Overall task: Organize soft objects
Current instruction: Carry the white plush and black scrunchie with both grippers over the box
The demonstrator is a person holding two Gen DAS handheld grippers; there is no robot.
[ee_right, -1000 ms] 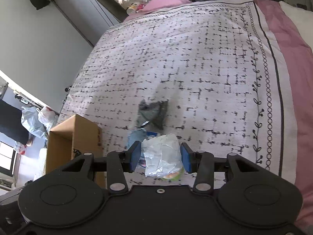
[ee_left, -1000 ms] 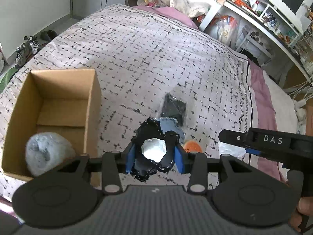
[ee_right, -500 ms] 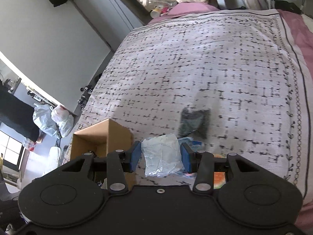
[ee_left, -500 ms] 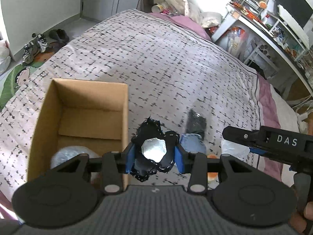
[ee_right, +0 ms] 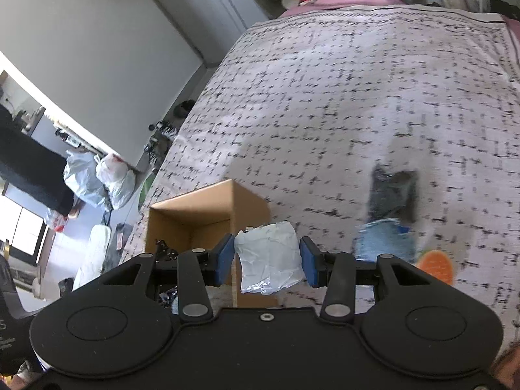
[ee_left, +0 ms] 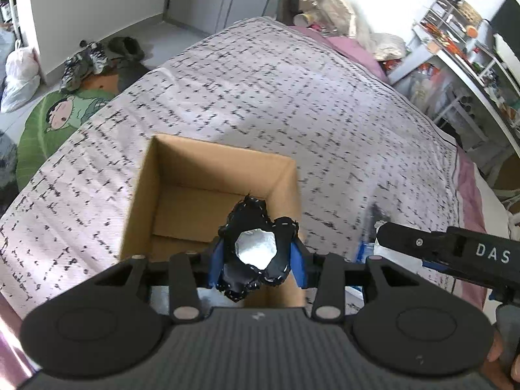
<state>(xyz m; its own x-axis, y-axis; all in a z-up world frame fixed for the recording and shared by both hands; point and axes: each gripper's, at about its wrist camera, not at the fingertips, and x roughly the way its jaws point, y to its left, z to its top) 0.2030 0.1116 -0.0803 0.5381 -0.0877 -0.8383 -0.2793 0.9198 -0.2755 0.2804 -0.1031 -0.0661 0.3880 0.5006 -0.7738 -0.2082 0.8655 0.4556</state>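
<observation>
My left gripper (ee_left: 256, 261) is shut on a black soft toy with a white middle (ee_left: 256, 250) and holds it over the open cardboard box (ee_left: 214, 162) on the bed. My right gripper (ee_right: 267, 260) is shut on a white plastic-wrapped bundle (ee_right: 268, 265) and hangs beside the box's right wall (ee_right: 250, 203). The right gripper also shows at the right in the left wrist view (ee_left: 448, 250). On the bedspread lie a dark grey cloth (ee_right: 393, 195), a light blue denim piece (ee_right: 385, 242) and an orange item (ee_right: 435, 265).
The patterned bedspread (ee_left: 292, 104) stretches far behind the box. Shoes (ee_left: 97, 55) and a green mat (ee_left: 55, 120) lie on the floor to the left. Cluttered shelves (ee_left: 455, 42) stand at the right. White bags (ee_right: 97, 178) sit on the floor.
Both grippers have moved left with their loads. The left one went from beside the box to over its opening. The grey ball in the box is now hidden.
</observation>
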